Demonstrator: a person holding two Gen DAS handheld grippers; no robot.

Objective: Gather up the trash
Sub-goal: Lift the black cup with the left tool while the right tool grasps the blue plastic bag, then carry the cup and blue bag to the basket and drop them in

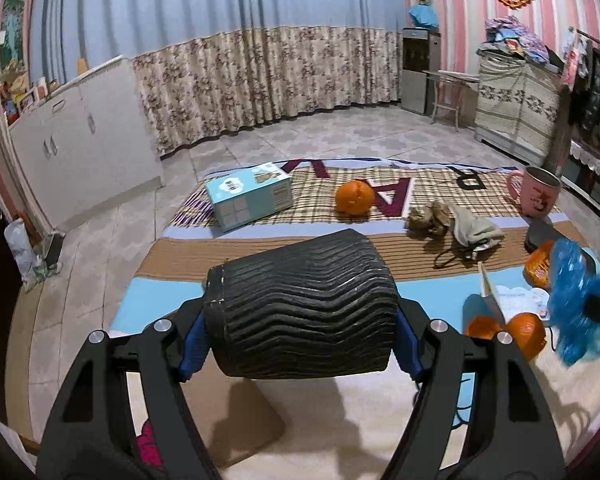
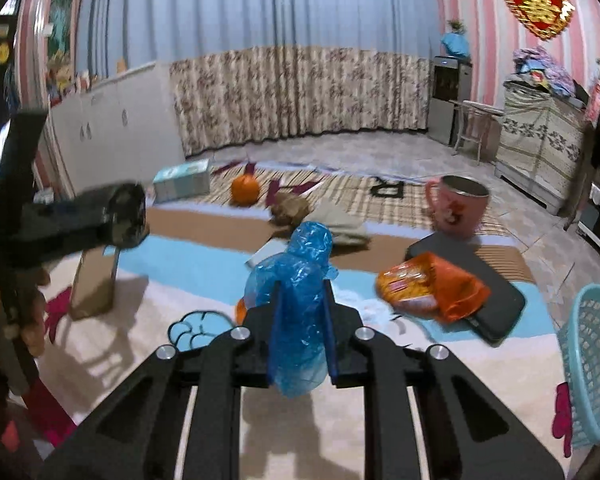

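A blue plastic bag [image 2: 300, 276] is pinched between the narrowed fingers of the right gripper [image 2: 302, 308], above the bedspread [image 2: 188, 264]. A ribbed black roll [image 1: 300, 308] is clamped crosswise by the widely spread left gripper [image 1: 300, 332]. An orange wrapper [image 2: 432, 286] lies at two o'clock of the bag.

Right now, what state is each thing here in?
Left hand-held gripper: shut on the black ridged roll.
Right hand-held gripper: shut on the crumpled blue plastic bag.
Pink mug: upright.
Light blue cardboard box: closed, lying flat.
Orange snack wrapper: crumpled.
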